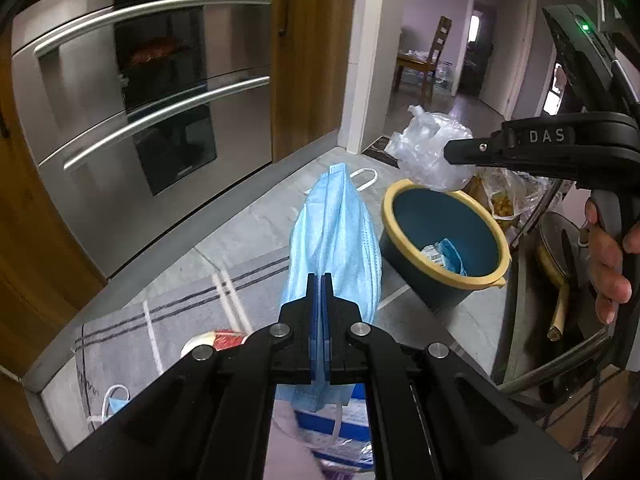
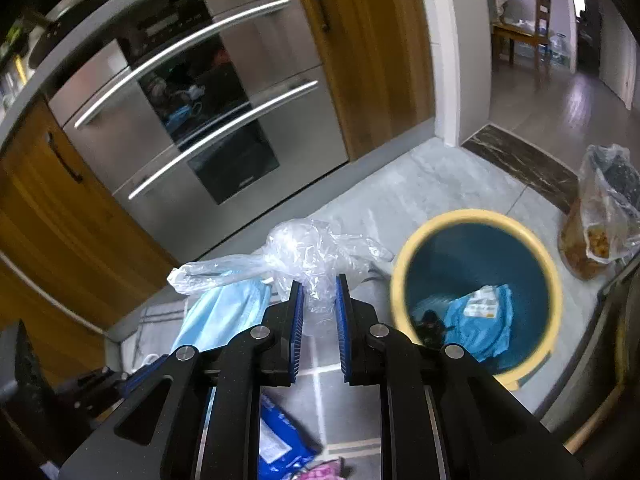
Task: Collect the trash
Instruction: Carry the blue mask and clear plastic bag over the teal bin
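Left tongs [image 1: 319,280] pinch a blue mask [image 1: 336,236], dangling above the floor. At three o'clock, right tongs [image 2: 319,292] grip a clear bag [image 2: 316,256]. Further right sits the bin [image 2: 412,264], blue wrapper [image 2: 480,324] inside.

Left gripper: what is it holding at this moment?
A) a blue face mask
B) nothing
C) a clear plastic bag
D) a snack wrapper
A: in the left wrist view the left gripper has its jaws shut on the blue face mask, which hangs beside the bin; the clear plastic bag is in the right gripper.
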`<state>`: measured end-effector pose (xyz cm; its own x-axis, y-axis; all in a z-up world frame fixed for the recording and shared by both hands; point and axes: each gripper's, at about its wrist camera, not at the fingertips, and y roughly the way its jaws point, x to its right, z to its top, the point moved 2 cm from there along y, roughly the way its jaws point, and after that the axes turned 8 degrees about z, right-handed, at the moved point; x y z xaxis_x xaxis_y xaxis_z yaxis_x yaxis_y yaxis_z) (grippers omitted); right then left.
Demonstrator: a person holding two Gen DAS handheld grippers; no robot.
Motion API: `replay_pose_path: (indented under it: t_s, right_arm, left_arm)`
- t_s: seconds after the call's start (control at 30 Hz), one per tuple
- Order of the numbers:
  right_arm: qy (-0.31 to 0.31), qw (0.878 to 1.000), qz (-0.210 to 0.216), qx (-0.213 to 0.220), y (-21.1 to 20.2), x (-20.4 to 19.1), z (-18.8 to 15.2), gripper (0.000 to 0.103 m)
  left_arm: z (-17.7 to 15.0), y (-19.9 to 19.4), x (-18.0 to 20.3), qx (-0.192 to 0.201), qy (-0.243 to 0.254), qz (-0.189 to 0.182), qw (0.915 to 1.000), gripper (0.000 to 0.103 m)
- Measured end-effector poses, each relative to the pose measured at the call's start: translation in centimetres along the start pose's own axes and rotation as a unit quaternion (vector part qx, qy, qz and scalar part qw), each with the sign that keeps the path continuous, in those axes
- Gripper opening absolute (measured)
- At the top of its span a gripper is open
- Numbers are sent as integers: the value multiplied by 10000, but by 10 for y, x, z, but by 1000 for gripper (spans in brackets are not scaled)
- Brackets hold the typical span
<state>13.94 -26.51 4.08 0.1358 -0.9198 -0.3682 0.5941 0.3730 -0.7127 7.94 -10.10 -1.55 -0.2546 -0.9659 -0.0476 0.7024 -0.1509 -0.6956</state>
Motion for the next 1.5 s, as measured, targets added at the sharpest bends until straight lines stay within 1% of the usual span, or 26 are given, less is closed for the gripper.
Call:
replay_pose_path:
  t_s: [0.07, 0.2, 0.33, 0.43, 0.57, 0.73, 0.83, 1.0, 1.07, 1.2, 1.33, 1.5]
  right_arm:
    - [42, 9999, -68, 98, -10, 10, 3, 17]
    - [115, 9989, -258, 361, -31, 32, 14, 17]
    - [223, 9978, -350, 514, -42, 49, 23, 17]
    - [230, 9961, -558, 649, -50, 63, 30, 17]
    - [298, 9942, -769, 692, -53, 83, 34, 17]
    - [385, 9930, -981, 532, -44, 109, 34, 17]
    - [410, 9915, -1163, 410, -38, 124, 34, 17]
    - [727, 9875, -1374, 274, -30, 155, 29, 17]
    - [842, 9864, -1397, 210, -26, 164, 27, 17]
    - [1069, 9824, -1531, 60, -17, 185, 21, 17]
    - [1238, 9790, -1620, -79, -9, 197, 13, 17]
    - [1362, 9781, -1554, -261, 5, 200, 6, 17]
  left_arm:
    - [7, -4, 7, 94, 94, 30, 9999, 2]
    - [16, -6, 20, 165, 125, -3, 9998, 2]
    - [22, -3, 38, 138, 184, -76, 9997, 2]
    - [28, 2, 53, 88, 208, -205, 9995, 2]
    - [36, 9, 74, 76, 398, -278, 9988, 2]
    - [46, 21, 95, 47, 575, -400, 9975, 2]
    - [50, 30, 106, -46, 638, -491, 9967, 2]
    - [54, 47, 121, -195, 771, -562, 9952, 2]
    - [57, 55, 127, -290, 773, -610, 9947, 2]
    - [60, 68, 138, -356, 922, -603, 9933, 2]
    - [63, 80, 151, -421, 1051, -628, 9916, 2]
    - [62, 101, 166, -515, 1231, -588, 9893, 2]
